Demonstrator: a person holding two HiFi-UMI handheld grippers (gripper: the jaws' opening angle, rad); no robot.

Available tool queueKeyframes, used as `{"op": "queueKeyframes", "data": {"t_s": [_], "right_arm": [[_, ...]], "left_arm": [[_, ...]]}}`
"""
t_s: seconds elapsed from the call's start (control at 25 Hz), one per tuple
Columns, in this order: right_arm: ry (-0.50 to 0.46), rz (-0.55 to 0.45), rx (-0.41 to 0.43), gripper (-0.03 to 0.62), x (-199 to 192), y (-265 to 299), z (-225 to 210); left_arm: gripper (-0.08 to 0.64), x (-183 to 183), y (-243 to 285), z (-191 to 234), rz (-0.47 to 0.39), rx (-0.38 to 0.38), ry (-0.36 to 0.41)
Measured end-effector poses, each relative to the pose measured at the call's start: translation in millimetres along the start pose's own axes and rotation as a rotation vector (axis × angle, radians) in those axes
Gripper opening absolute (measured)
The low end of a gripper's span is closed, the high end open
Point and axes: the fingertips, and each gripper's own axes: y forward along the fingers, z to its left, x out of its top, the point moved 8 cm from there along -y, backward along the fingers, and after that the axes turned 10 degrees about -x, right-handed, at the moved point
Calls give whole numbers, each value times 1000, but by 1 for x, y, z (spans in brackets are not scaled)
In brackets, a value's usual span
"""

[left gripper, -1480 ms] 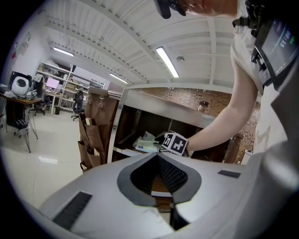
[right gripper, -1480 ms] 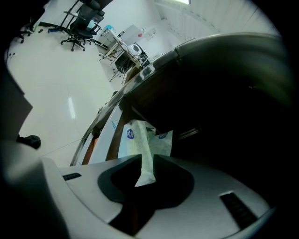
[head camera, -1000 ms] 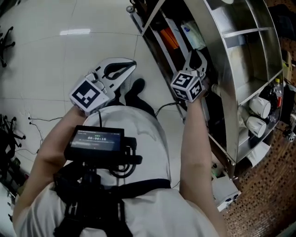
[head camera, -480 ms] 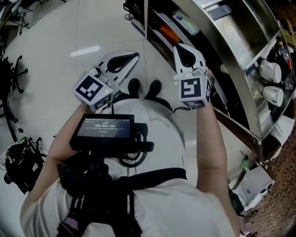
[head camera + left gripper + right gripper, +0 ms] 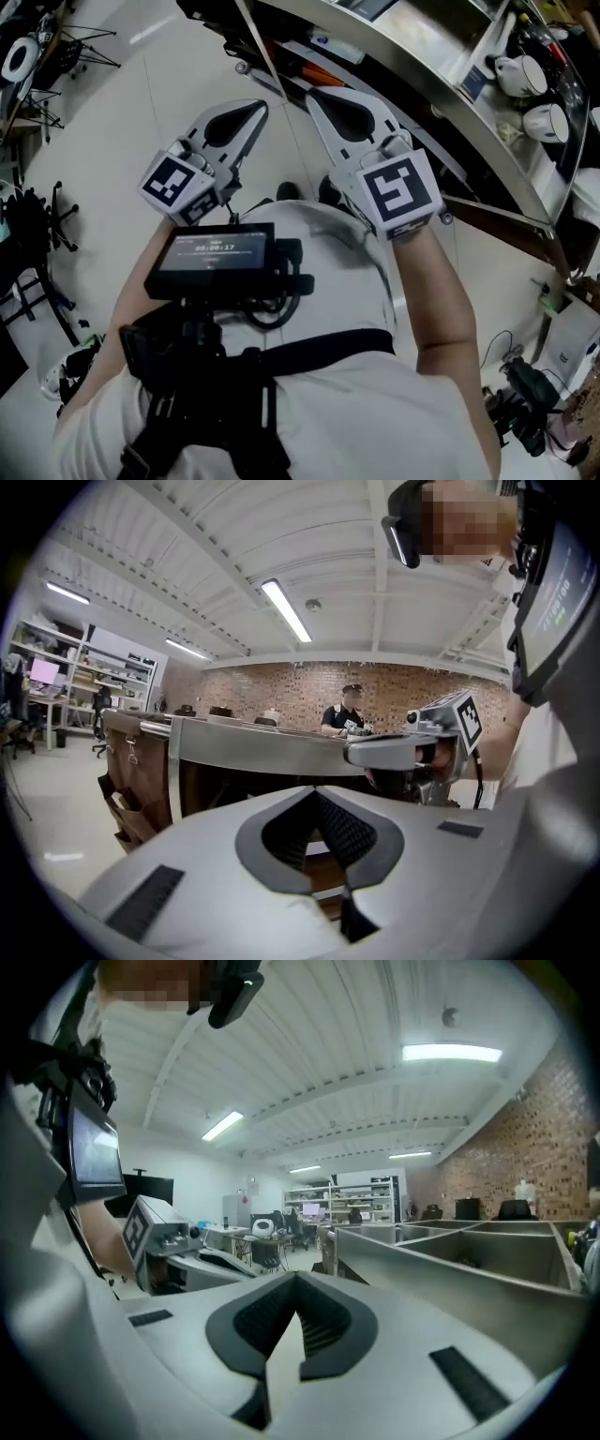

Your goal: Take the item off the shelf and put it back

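Both grippers are held up side by side in front of the person's chest, away from the shelf. My left gripper point(image 5: 262, 106) is shut with nothing in it, and its pads meet in the left gripper view point(image 5: 317, 792). My right gripper point(image 5: 312, 94) is shut and empty too, with its jaws together in the right gripper view point(image 5: 297, 1277). The metal shelf point(image 5: 422, 84) runs across the top right of the head view. Two white cups point(image 5: 518, 73) lie on their sides in one of its compartments. Which item the task means I cannot tell.
A white bottle point(image 5: 334, 43) and an orange item point(image 5: 319, 72) lie low on the shelf. Stands and cables point(image 5: 33, 225) crowd the floor at left. A screen point(image 5: 213, 257) is mounted at the person's chest. Another person point(image 5: 345, 716) stands far behind the shelf point(image 5: 244, 752).
The right gripper came away from the shelf and rose beside the left one. The head view swung, so the shelf now lies across the top.
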Motion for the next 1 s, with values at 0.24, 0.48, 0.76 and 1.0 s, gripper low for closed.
{"op": "queueKeyframes", "data": {"t_s": [0.24,0.48,0.76,1.0], "right_arm": [[51,-43,-46,6,12,-21,4],[46,-1,-72,5,5,-23,0],[45,4,-80,5,5,-24,3],[70,-7,-79,5,5,-25,3]], "left_arm": [[9,11,14,-16,-18,-80,22],[9,13,17,-17,-28,-94,27],[9,14,16,-17,-28,-95,34],[9,12,17,-19,-26,-95,35]]}}
